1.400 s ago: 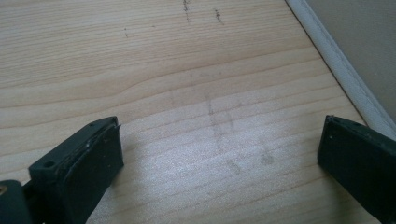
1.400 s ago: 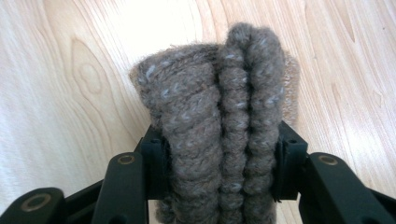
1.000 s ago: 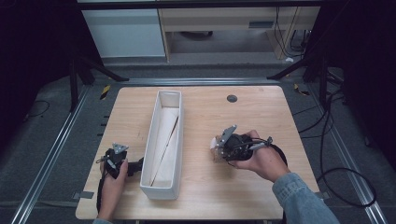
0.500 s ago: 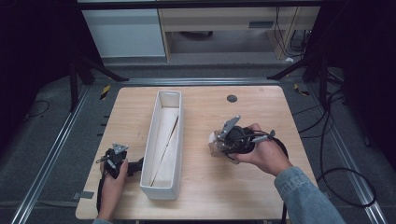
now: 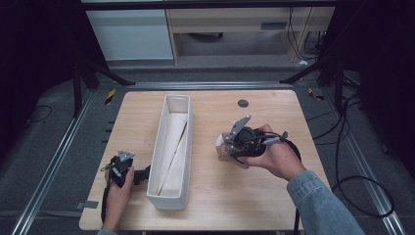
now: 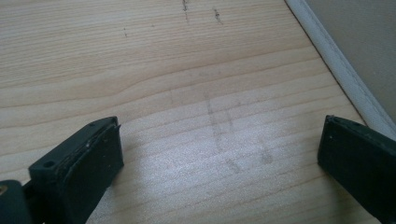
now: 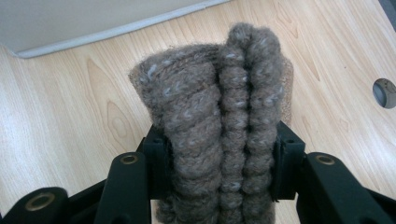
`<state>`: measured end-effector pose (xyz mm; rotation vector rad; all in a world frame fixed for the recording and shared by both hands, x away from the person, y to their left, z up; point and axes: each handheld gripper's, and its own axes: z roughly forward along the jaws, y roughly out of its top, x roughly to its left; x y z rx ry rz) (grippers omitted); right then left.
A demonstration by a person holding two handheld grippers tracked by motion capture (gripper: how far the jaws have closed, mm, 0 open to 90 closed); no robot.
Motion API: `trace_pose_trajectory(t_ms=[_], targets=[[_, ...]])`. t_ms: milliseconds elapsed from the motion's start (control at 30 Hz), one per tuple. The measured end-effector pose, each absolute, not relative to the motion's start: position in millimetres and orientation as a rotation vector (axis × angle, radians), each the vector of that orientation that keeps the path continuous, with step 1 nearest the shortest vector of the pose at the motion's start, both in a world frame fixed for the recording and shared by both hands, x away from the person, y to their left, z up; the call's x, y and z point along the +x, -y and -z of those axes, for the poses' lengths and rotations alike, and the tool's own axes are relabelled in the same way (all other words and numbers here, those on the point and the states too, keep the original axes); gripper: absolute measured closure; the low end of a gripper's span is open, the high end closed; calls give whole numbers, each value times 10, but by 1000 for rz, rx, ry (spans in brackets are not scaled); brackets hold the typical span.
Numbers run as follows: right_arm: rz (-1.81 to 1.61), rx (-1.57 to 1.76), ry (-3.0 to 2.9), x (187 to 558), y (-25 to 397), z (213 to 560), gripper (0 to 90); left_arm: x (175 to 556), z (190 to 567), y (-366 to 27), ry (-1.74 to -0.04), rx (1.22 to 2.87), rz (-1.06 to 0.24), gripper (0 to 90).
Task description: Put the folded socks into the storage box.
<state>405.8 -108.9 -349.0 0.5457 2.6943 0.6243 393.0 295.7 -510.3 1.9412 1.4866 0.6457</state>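
Your right claw (image 7: 219, 163) is clamped on a folded brown knitted piece (image 7: 219, 116), which rises between its jaws and hides the desk (image 5: 215, 205) just ahead. Beyond it lies bare wood, a round hole (image 7: 385, 93) off to the claw's right, and the white tray (image 5: 172, 147) farther off. Your left claw (image 6: 219, 158) gapes wide, holding nothing, low over the wood, with the tray's wall just to its right. The knit's lower end is cut off.
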Motion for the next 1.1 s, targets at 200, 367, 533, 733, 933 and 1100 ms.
trace_pose_trajectory(t_ms=[200,367,533,733,933,1100], targets=[[-641,531,-2692,4048,1012,3394,530,3930,5105,-2955,-1487,1938,-646,0],[-640,522,-2693,4063,971,3350,531,3930,5104,-2957,-1486,1939,-647,0],[-641,513,-2693,4079,922,3274,530,3930,5104,-2957,-1485,1940,-647,0],[-652,495,-2686,4096,838,3146,531,3926,5104,-2957,-1482,1943,-650,0],[-653,466,-2690,4100,721,3060,531,3925,5102,-2956,-1482,1945,-651,0],[-665,446,-2694,4107,607,3007,531,3924,5102,-2955,-1479,1947,-652,0]])
